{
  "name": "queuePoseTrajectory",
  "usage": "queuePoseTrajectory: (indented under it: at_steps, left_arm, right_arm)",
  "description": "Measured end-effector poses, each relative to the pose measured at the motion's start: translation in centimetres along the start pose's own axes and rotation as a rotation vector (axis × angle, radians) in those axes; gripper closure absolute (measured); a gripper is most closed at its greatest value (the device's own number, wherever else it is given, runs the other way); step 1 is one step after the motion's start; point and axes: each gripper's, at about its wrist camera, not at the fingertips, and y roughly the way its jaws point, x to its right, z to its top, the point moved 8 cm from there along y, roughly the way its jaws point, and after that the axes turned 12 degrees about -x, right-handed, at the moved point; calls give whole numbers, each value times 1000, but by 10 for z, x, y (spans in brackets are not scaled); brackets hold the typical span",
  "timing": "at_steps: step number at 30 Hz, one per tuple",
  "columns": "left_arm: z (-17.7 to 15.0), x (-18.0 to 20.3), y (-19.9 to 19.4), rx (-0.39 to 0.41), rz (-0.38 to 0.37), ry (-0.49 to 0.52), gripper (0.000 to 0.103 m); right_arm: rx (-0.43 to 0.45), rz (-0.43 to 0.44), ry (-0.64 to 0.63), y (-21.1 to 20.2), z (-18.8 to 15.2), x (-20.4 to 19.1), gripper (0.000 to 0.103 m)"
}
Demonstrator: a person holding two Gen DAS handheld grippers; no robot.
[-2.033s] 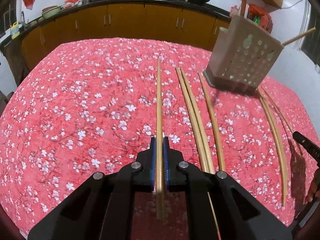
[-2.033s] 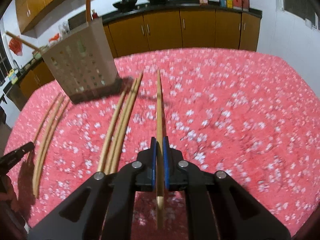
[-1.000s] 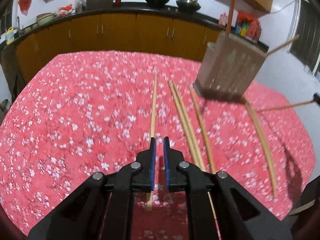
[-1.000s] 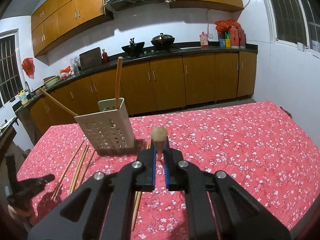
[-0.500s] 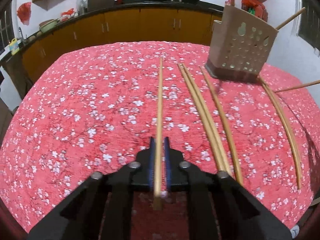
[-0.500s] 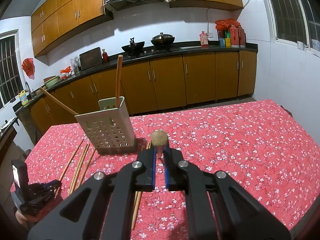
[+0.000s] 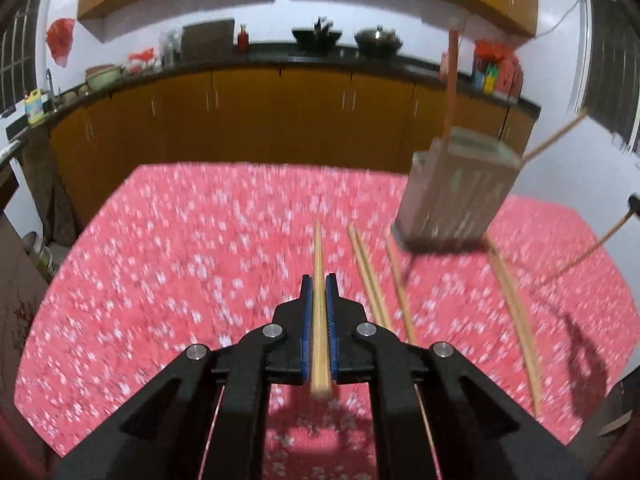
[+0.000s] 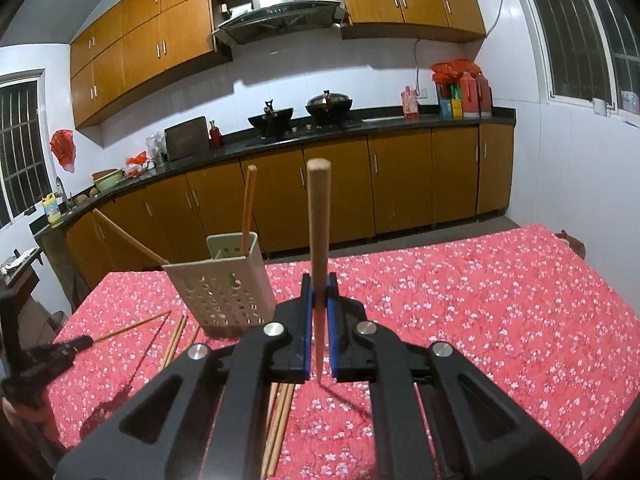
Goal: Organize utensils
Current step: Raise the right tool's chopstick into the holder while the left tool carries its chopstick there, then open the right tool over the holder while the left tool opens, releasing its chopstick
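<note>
Each claw now grips one chopstick, left claw [image 7: 319, 300] newly lifting its chopstick [image 7: 319, 272] off the worktop [image 7: 160, 280], right claw [image 8: 319, 300] raising another chopstick [image 8: 319, 220] upright, ready for the holder [image 8: 224, 292] at ten o'clock.

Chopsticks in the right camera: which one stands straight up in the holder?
The reddish chopstick at the back of the holder. The pale chopstick beside it leans out far left over the rim, and the rest lie flat on the cloth.

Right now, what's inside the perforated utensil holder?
Two chopsticks stand in the utensil holder: a reddish chopstick upright in the back compartment, and a pale chopstick leaning out left over the front rim. The walls hide their lower ends and anything lying lower.
</note>
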Motion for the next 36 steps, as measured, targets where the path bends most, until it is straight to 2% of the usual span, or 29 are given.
queuePoseTrajectory:
  at_steps: [6,11,16,21,26,31,36]
  left_arm:
    - [28,3,-32,80,-33,-26,96]
    - [54,10,-61,156,-51,-13,96]
    - [80,28,-93,242,-63,22,96]
    - [100,53,-116,307,-114,42,96]
    - [125,83,-140,393,-181,49,96]
    - [146,99,-147,473,-178,35,96]
    - [158,104,-114,453,-148,8,96]
  right_arm:
    - [36,29,-13,-11,13,-10,95]
    - [116,98,-19,-40,39,-23,95]
    - [197,172,-33,-64,66,-42,95]
    - [260,191,-67,-73,89,-63,95]
    - [304,169,-99,-66,110,-80,95]
    - [290,164,-88,-40,121,-84,95]
    - [241,164,-78,-11,121,-84,95]
